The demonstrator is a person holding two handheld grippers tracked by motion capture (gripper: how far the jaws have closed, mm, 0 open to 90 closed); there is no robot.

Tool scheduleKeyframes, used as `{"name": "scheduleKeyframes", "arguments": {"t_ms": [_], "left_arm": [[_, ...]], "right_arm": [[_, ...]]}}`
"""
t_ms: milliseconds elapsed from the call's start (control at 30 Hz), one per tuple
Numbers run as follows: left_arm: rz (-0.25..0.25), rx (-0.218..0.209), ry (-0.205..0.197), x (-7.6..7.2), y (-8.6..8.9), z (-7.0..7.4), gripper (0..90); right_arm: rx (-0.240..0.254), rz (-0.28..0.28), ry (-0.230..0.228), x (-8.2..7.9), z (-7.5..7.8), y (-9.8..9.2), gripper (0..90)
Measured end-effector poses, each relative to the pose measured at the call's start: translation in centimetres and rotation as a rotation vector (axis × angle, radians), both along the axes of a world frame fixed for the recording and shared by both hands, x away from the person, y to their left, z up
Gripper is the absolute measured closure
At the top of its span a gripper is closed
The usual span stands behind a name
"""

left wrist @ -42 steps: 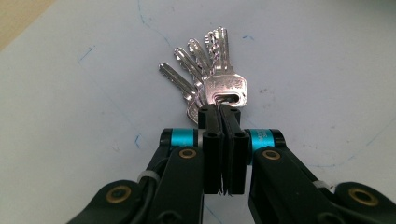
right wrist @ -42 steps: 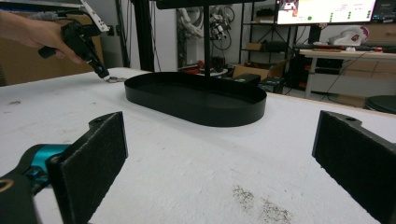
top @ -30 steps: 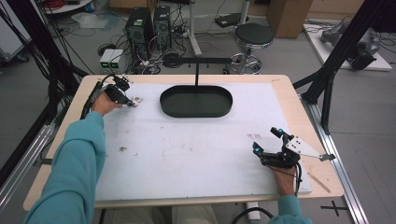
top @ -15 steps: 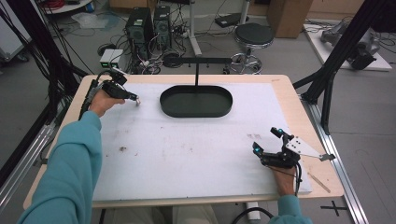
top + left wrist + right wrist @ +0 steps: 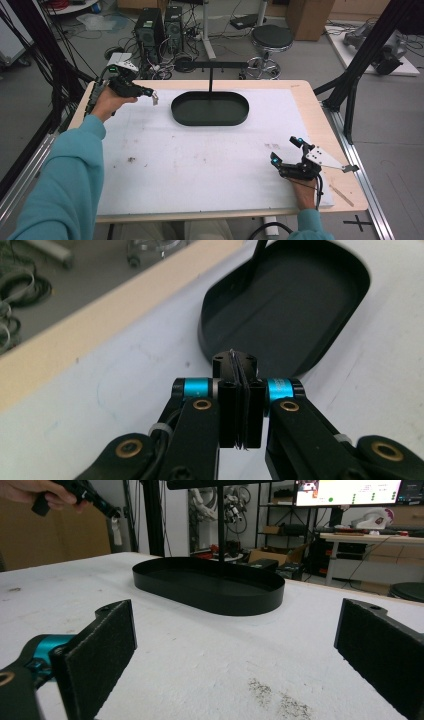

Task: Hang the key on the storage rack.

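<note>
Down at the near right edge of the worktop (image 5: 320, 107), the right tool (image 5: 287, 151) rests low on the white sheet with its jaws spread wide and nothing between them; its own view looks out between the two felt pads across bare, lightly smudged sheet. Beyond it, toward the far middle, sits the black oval tray (image 5: 210, 108), shallow-walled, with a thin black post rising at its far rim, and the inside looks bare in every view. Over at the far left, the left tool (image 5: 154, 97) hangs in the air above the sheet, just left of the tray, jaws pressed tight on a small pale tag (image 5: 155, 99) that dangles from the tips. The left tool's own view shows just a thin edge of it pinched between the pads, with the tray's near end right below; the right tool's view catches the tag (image 5: 116, 530) hanging full length.
</note>
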State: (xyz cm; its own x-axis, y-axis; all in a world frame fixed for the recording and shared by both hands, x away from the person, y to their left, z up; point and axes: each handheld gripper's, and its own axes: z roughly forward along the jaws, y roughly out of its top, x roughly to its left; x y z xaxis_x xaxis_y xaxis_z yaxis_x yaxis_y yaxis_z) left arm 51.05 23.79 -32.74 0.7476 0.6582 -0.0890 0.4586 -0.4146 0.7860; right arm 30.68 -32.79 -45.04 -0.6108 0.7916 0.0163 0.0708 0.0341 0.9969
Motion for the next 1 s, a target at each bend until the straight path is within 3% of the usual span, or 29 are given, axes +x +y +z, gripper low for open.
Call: {"name": "scheduleKeyframes", "arguments": {"t_ms": [67, 267, 367, 667, 1000], "left_arm": [[-0.009, 0.006, -0.012, 0.0, -0.5, 0.7, 88.4], [-0.049, -0.029, -0.066, -0.1, -1.6, 2.2, 88.4], [-0.057, -0.015, -0.057, -0.1, -2.0, 2.5, 88.4], [-0.098, -0.044, -0.081, 0.0, -3.3, 4.3, 88.4], [-0.116, -0.024, -0.095, 0.6, -5.0, 5.9, 88.4]], "right_arm": [[-0.002, 0.001, -0.002, 0.0, 0.0, 0.0, 2.4], [-0.001, 0.0, -0.002, 0.0, 0.0, 0.0, 2.4], [0.002, 0.0, 0.0, 0.0, 0.0, 0.0, 2.4], [0.002, 0.001, 0.0, 0.0, 0.0, 0.0, 2.4], [0.002, 0.004, 0.0, 0.0, 0.0, 0.0, 2.4]]}}
